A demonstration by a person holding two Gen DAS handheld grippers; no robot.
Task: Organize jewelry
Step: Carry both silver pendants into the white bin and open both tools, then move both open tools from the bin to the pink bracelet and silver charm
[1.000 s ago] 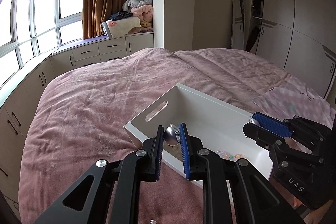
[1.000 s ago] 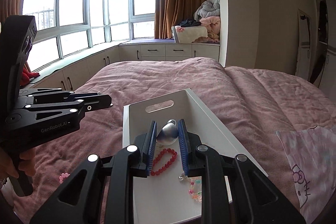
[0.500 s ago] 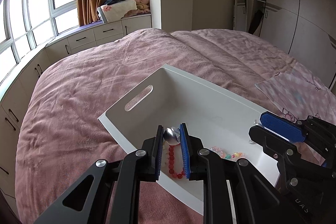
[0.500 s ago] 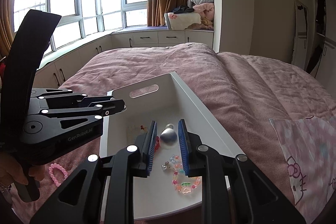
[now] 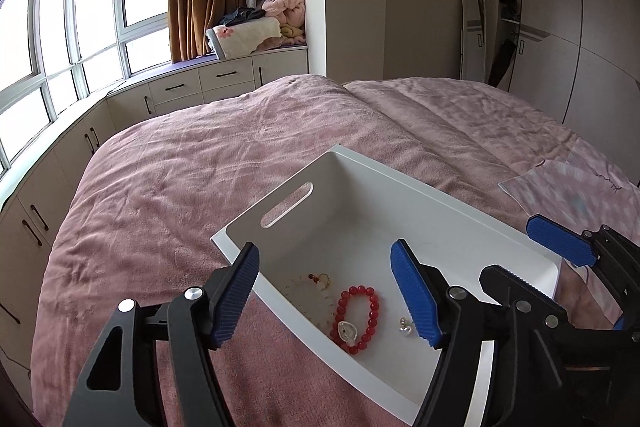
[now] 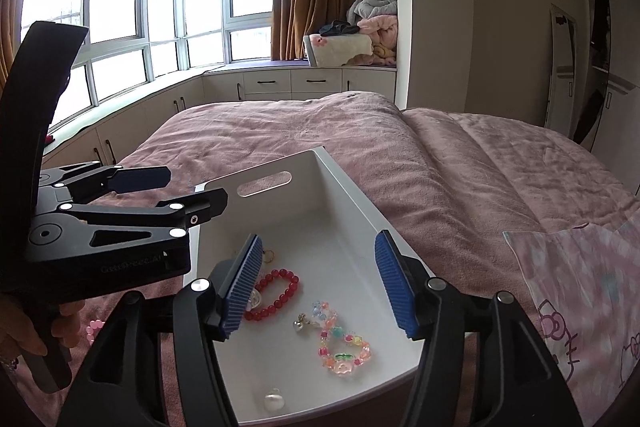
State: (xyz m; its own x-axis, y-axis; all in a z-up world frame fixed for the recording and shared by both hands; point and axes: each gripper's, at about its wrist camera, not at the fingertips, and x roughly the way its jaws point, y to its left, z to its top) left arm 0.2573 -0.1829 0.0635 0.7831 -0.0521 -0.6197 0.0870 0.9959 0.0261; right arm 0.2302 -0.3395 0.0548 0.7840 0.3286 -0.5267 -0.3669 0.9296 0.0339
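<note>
A white tray (image 5: 460, 205) with a handle slot sits on the pink bed. In it lie a red bead bracelet (image 5: 358, 319), a pearl-like shell piece (image 5: 347, 331), a small silver charm (image 5: 406, 326) and a pale bead bracelet (image 5: 310, 293). The right wrist view shows the tray (image 6: 352, 187), the red bracelet (image 6: 276, 295), a pastel bead bracelet (image 6: 342, 347), a silver charm (image 6: 302, 323) and a pearl piece (image 6: 274, 403). My left gripper (image 5: 326, 293) is open and empty over the tray's near side. My right gripper (image 6: 318, 285) is open and empty above the tray.
A pink bracelet (image 6: 93, 329) lies on the bedspread left of the tray. A Hello Kitty pillowcase (image 6: 580, 287) lies at the right. Window-seat cabinets (image 5: 200, 87) with piled blankets (image 5: 276, 15) stand beyond the bed, wardrobes (image 5: 580, 47) at the right.
Both grippers have opened. The silvery pieces they held are out of the jaws and lie in the tray. The grippers have shifted a little above the tray.
</note>
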